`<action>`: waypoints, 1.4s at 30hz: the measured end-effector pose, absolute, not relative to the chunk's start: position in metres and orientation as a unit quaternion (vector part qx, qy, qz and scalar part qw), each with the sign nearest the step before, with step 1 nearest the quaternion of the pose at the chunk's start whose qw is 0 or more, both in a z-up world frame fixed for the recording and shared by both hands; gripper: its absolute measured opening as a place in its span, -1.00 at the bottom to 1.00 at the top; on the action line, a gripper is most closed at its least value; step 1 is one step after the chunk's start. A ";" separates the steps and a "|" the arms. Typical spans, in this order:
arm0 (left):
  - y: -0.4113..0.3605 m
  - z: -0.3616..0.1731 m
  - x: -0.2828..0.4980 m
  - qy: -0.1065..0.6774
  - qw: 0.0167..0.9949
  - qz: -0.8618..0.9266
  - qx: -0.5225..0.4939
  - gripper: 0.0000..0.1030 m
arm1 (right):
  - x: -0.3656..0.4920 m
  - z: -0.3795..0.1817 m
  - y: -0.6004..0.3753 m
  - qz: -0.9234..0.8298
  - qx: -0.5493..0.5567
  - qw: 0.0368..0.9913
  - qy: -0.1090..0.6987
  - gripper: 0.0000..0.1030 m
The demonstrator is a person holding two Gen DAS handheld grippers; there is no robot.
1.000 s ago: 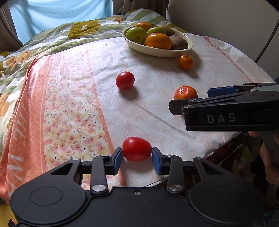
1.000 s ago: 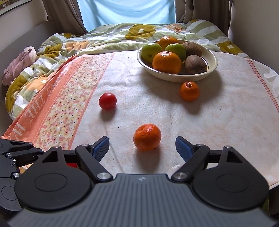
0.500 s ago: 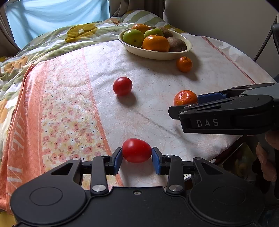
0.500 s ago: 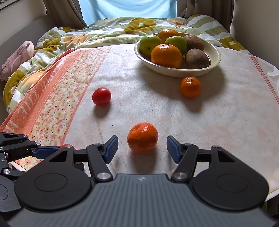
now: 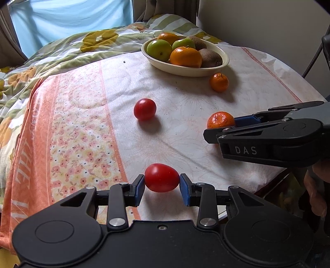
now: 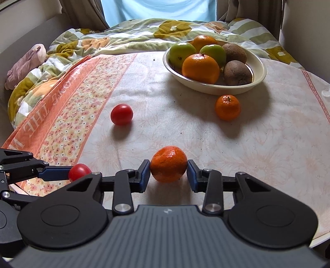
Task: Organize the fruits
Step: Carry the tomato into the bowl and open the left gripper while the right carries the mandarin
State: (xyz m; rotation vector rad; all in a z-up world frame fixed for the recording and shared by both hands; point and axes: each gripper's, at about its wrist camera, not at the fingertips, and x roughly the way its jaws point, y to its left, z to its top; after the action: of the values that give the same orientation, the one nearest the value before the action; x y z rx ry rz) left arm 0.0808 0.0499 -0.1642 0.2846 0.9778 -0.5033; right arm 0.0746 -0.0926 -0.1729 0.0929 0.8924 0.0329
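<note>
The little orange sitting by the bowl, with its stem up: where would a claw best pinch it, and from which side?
Probably across its widest middle, one finger on each side. The little orange is round, sits stem up and stands apart from the bowl, whose rim is close behind it. So coming in low from the near side, level with the tablecloth, looks safest.

A white tablecloth point(image 6: 257, 144) with a pale floral print covered the bench, and an orange flowered band with white lettering point(image 6: 68, 111) ran along its left side. Behind it lay a rumpled quilt point(image 6: 127, 39) in green, white and mustard. A pinkish soft toy point(image 6: 26, 61) rested at the quilt's left edge, below a light blue curtain point(image 6: 158, 9).
</note>
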 end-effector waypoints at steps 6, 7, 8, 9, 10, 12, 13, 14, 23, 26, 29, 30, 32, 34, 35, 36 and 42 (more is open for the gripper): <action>0.037 -0.148 0.078 0.451 0.850 -0.235 0.136 -0.22 | 0.070 -0.153 -0.106 0.021 0.047 0.907 0.418 0.03; 0.034 -0.144 0.077 0.448 0.852 -0.234 0.137 -0.22 | 0.069 -0.149 -0.109 0.021 0.048 0.908 0.415 0.03; 0.030 -0.140 0.076 0.444 0.854 -0.233 0.137 -0.22 | 0.069 -0.144 -0.113 0.022 0.049 0.909 0.413 0.03; 0.027 -0.136 0.076 0.442 0.856 -0.232 0.137 -0.22 | 0.068 -0.141 -0.118 0.023 0.049 0.910 0.412 0.03; 0.023 -0.133 0.075 0.439 0.857 -0.231 0.137 -0.22 | 0.068 -0.137 -0.122 0.023 0.050 0.910 0.410 0.03; 0.015 -0.124 0.074 0.433 0.861 -0.228 0.137 -0.22 | 0.066 -0.128 -0.131 0.023 0.051 0.912 0.405 0.03; 0.011 -0.120 0.073 0.430 0.863 -0.227 0.136 -0.22 | 0.065 -0.124 -0.136 0.023 0.052 0.913 0.403 0.03; 0.006 -0.115 0.072 0.426 0.866 -0.225 0.136 -0.22 | 0.064 -0.120 -0.141 0.023 0.052 0.914 0.401 0.03; -0.036 -0.075 0.078 0.393 0.888 -0.201 0.127 -0.22 | 0.059 -0.082 -0.196 0.032 0.047 0.926 0.374 0.03; -0.051 -0.065 0.084 0.383 0.896 -0.191 0.119 -0.22 | 0.063 -0.073 -0.215 0.039 0.044 0.928 0.367 0.03; -0.067 -0.059 0.092 0.373 0.903 -0.183 0.113 -0.22 | 0.070 -0.066 -0.233 0.048 0.038 0.930 0.363 0.03; -0.071 -0.058 0.094 0.371 0.904 -0.181 0.109 -0.22 | 0.073 -0.064 -0.237 0.051 0.035 0.931 0.361 0.03; -0.080 -0.055 0.102 0.368 0.906 -0.178 0.104 -0.22 | 0.080 -0.062 -0.245 0.055 0.030 0.931 0.359 0.03; -0.086 -0.053 0.111 0.366 0.908 -0.177 0.101 -0.22 | 0.088 -0.061 -0.251 0.058 0.032 0.931 0.360 0.03; -0.089 -0.052 0.116 0.365 0.909 -0.176 0.101 -0.22 | 0.092 -0.060 -0.255 0.058 0.033 0.931 0.360 0.03; -0.092 -0.051 0.120 0.363 0.909 -0.176 0.102 -0.22 | 0.095 -0.059 -0.257 0.058 0.034 0.931 0.359 0.03; -0.100 -0.050 0.157 0.359 0.909 -0.180 0.108 -0.22 | 0.124 -0.061 -0.262 0.055 0.040 0.931 0.358 0.03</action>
State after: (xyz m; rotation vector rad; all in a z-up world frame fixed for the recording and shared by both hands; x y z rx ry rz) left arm 0.1567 -0.1005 -0.0498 0.2228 0.7411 -0.3719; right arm 0.1239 -0.2620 -0.0607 0.0824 0.7323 0.1129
